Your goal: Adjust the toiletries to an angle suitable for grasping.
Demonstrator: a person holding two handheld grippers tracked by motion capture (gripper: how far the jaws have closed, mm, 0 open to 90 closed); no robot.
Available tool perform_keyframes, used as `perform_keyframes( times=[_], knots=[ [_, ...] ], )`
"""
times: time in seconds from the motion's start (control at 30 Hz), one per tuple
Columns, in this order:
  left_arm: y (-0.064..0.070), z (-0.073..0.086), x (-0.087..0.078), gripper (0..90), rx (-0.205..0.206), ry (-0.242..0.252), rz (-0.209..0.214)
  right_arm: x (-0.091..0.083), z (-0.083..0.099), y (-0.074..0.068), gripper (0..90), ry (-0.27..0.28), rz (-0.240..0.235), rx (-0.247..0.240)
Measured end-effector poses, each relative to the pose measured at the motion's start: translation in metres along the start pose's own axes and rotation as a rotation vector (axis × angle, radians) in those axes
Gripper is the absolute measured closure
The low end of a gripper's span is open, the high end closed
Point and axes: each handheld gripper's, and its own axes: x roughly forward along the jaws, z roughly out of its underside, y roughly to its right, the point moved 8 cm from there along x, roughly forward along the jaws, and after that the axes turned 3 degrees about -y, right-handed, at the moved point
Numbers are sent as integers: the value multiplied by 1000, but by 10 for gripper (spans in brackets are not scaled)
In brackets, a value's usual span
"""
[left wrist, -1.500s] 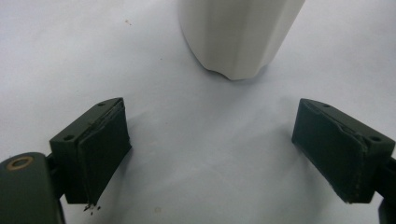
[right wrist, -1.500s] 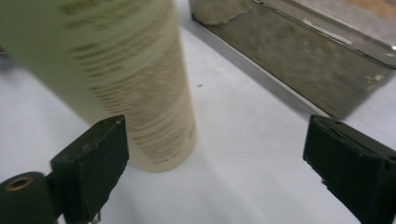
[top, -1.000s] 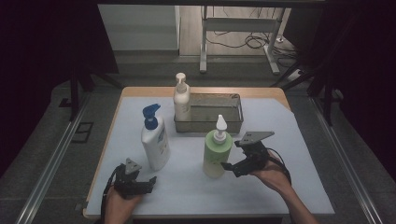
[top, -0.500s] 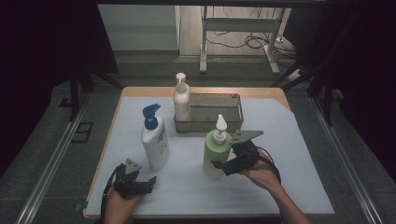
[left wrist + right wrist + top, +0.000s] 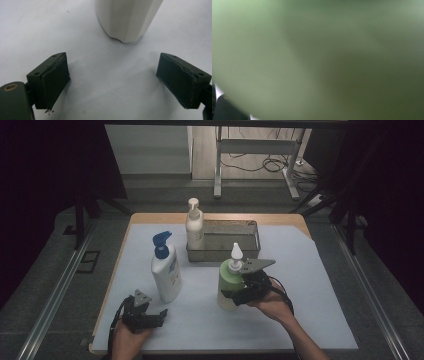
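Observation:
A green bottle (image 5: 229, 285) with a white nozzle stands upright on the white sheet. My right gripper (image 5: 240, 295) presses up against its right side. In the right gripper view the green bottle (image 5: 312, 50) is a close blur, and I can't make out whether the jaws grip it. A white bottle with a blue pump (image 5: 166, 270) stands to the left. My left gripper (image 5: 157, 316) rests open on the sheet just in front of it. In the left gripper view, the white bottle's base (image 5: 127, 20) lies beyond my open left gripper (image 5: 112, 80), apart from it.
A cream pump bottle (image 5: 194, 227) stands at the left end of a metal tray (image 5: 222, 255) at the back of the table. The white sheet (image 5: 310, 285) covers most of the wooden top. Dark floor and rails surround the table.
My right gripper has moved left and closed in on the green bottle, from beside it to against it. The left gripper has stayed put.

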Motion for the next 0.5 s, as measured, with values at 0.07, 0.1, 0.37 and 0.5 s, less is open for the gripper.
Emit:
perform_keyframes(
  times=[0.07, 0.1, 0.37, 0.5],
  knots=[
    [0, 0, 0, 106, 0, 0, 0, -1, 0, 0, 120, -2, 14, -4],
    [0, 0, 0, 106, 0, 0, 0, -1, 0, 0, 120, -2, 14, -4],
    [0, 0, 0, 106, 0, 0, 0, -2, -2, -2, 128, -32, 51, 15],
    [0, 0, 0, 106, 0, 0, 1, -5, -8, -1, 128, -32, 69, 9]
  ],
)
